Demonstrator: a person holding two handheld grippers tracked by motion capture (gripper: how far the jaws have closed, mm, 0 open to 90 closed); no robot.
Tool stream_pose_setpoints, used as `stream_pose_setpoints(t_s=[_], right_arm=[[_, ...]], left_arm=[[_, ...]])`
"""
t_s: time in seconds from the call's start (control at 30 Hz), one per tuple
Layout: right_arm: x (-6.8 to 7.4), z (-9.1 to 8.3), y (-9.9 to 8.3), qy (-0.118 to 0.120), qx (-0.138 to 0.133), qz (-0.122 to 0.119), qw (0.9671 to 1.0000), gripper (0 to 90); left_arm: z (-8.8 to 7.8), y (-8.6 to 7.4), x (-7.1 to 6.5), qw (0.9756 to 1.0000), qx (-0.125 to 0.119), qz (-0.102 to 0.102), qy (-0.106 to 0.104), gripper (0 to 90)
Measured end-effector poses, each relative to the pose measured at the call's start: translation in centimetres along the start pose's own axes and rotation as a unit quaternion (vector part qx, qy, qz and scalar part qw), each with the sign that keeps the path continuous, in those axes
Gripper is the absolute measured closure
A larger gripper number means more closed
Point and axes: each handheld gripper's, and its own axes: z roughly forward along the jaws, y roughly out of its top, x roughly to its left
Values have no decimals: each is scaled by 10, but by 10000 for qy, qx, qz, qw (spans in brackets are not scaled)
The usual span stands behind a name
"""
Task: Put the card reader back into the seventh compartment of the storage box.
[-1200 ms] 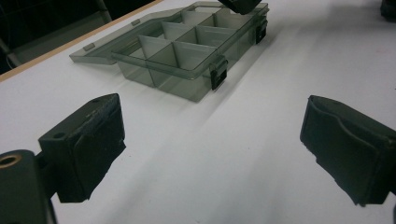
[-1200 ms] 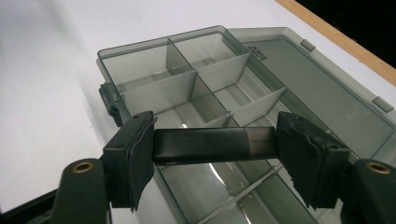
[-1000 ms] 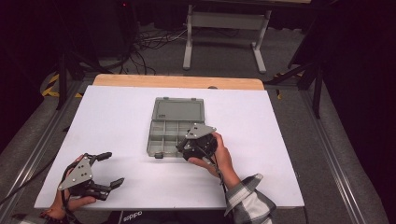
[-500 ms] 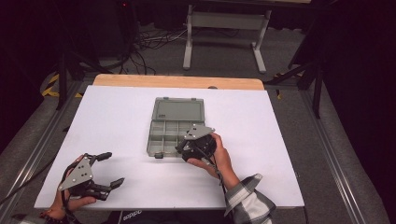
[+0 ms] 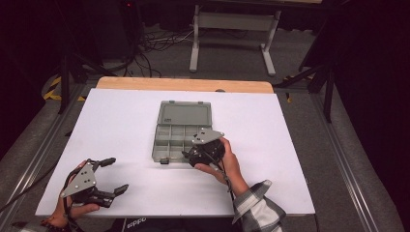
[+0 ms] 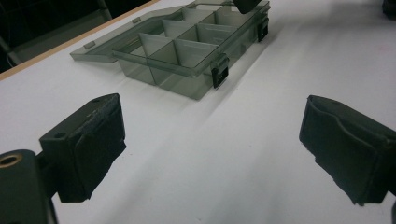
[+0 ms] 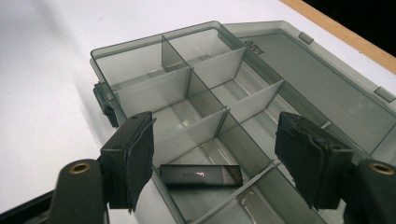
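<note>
Black USB stick (image 7: pixel 201 176) in organizer box (image 7: pixel 299 88), beneath right tool (image 7: pixel 215 158), jaws apart

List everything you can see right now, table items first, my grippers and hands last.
Box: one, translucent grey, table centre, lid open flat toward the far edge, dividers inside.
Stick: one, black, flat, looks like a USB stick, lying in a near compartment of the box between the right gripper's jaws.
Latches: two, black, on the box's near wall.
Table: one, white top with a wood strip along the far edge.
Frame: one, grey metal, on the floor beyond the table, cables beside it.
Left gripper: black, open, near left corner, holding nothing.
Right gripper: black, open, over the box's near right part.
Hands: two, the right one with a plaid sleeve.
</note>
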Motion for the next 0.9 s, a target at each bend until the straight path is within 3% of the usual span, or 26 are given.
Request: stream_pose_setpoints(t_s=[0.9], right_arm=[[5, -23, 9, -395, -481, -314, 9976, 251]], left_arm=[[1, -1, 0, 9999, 101, 36, -36, 76]])
